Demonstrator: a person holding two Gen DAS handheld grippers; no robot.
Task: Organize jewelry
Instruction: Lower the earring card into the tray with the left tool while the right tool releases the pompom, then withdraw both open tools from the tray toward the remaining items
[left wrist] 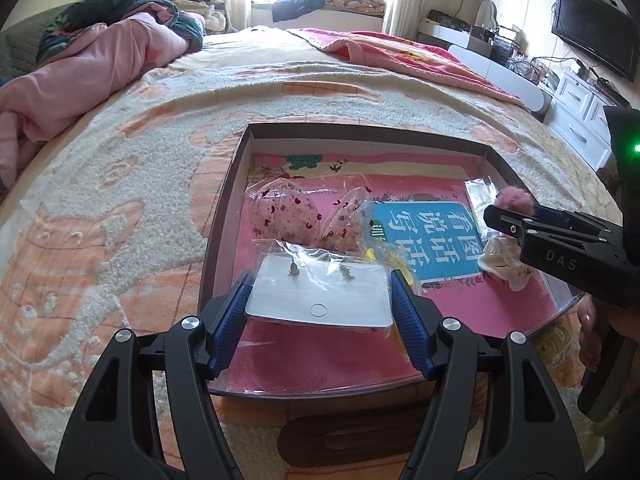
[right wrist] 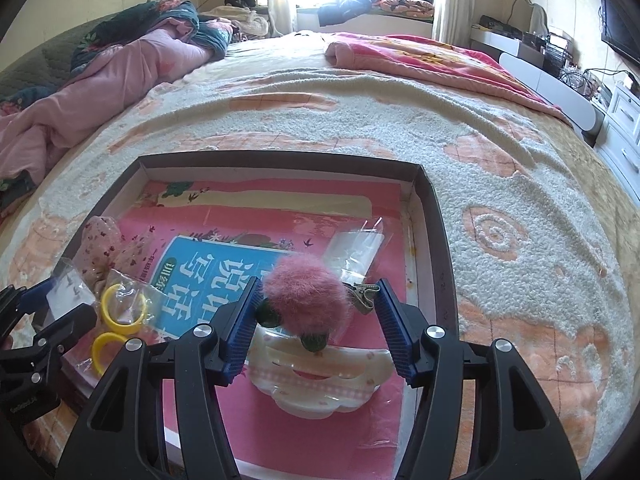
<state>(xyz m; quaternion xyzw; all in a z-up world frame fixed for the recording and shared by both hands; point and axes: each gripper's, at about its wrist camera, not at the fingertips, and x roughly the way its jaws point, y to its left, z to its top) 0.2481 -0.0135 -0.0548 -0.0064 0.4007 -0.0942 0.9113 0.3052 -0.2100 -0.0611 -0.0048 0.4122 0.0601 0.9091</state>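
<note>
On the bed [left wrist: 120, 200], as seen from the left wrist, a shallow dark-walled box [left wrist: 224, 216] is laid, lined with a pink book [left wrist: 320, 352]. The left tool [left wrist: 319, 304] is closed on a white earring card [left wrist: 320, 298] sleeved in clear plastic, the blue pads pressed against its two side edges, and the card is held just above the near part of the box. Two small stud earrings [left wrist: 294, 269] are pinned to the card. Beyond it a floral fabric hair piece [left wrist: 280, 216] is lying in the box. The card is judged light and fairly stiff but slippery in its sleeve, so the edges are the best place to be gripped, and the studs should be left untouched. From the right wrist, the right tool [right wrist: 316, 316] is seen gripping a fluffy pink pom-pom hair clip [right wrist: 308, 294], the fur pressed to the left pad and its metal clip [right wrist: 365, 296] reaching the right pad. The pom-pom is judged soft, light and compressible, so the metal part would give the firmer hold. Directly below it a cream hair claw [right wrist: 320, 376] is resting on the book. Yellow rings [right wrist: 122, 308] in a clear bag are lying to the left, and an empty-looking clear bag [right wrist: 356, 246] is lying farther back.
</note>
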